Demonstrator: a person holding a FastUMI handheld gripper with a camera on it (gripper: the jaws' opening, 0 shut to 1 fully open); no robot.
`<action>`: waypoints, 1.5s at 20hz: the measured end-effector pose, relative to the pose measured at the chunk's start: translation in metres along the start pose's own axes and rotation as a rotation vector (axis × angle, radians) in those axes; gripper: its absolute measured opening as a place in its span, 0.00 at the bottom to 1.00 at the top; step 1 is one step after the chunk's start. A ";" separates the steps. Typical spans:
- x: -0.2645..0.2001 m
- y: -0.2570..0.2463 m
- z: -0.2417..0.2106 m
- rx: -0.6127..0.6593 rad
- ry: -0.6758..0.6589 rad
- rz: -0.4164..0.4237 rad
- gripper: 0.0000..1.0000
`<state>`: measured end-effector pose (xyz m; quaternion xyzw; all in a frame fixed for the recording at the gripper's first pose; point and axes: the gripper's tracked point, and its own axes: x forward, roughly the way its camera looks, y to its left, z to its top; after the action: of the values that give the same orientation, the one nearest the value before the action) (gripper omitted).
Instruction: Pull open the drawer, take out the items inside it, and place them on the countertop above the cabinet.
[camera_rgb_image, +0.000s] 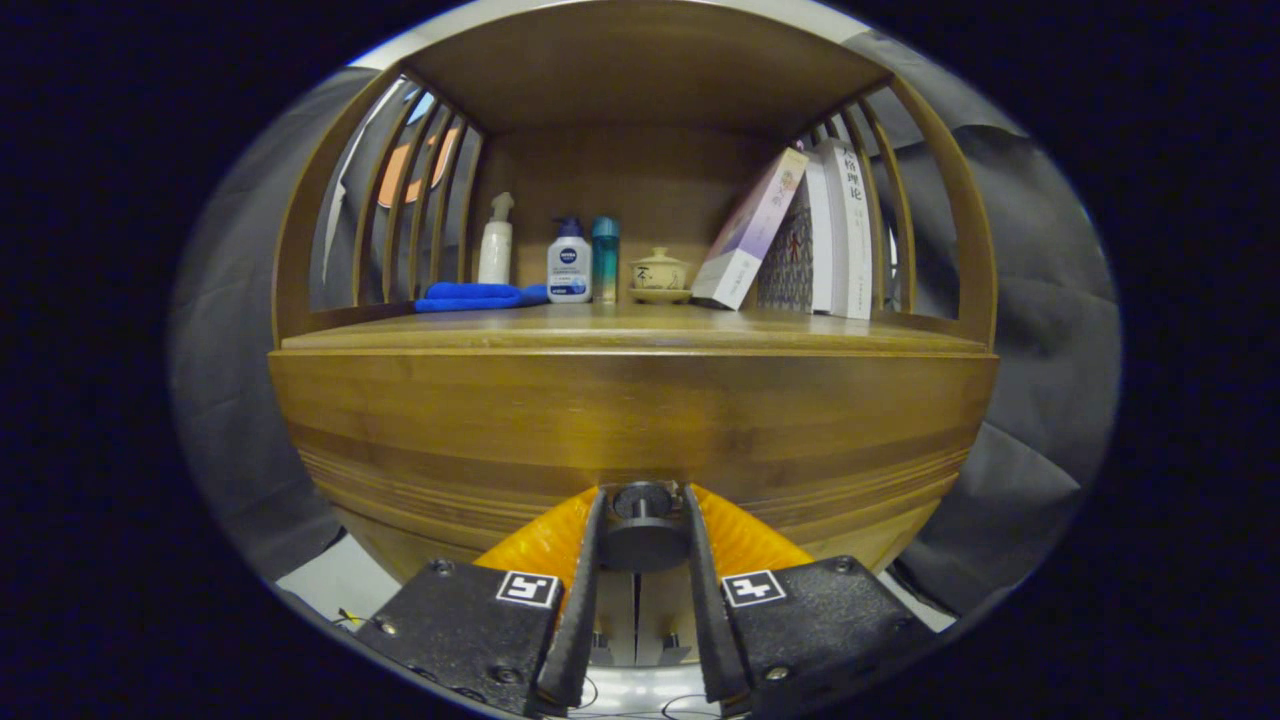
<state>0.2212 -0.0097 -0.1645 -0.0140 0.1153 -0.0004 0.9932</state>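
A wooden cabinet fills the view, its drawer front a wide band of brown wood directly ahead. A round dark knob sticks out from the drawer's lower middle. My gripper is shut on that knob, one finger pressing each side of it. The countertop lies just above the drawer, a flat wooden shelf under an arched top. The drawer's inside is hidden.
On the countertop's back stand a white spray bottle, a white lotion bottle, a teal bottle and a lidded cup. A blue cloth lies at left; leaning books at right. Slatted side rails flank the shelf.
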 end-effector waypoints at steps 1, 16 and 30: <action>-0.002 -0.001 0.000 -0.003 0.003 0.004 0.44; -0.062 -0.004 -0.019 -0.017 0.016 0.010 0.39; -0.146 -0.011 -0.050 0.011 0.028 0.010 0.38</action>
<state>0.0672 -0.0213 -0.1796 -0.0081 0.1292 0.0037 0.9916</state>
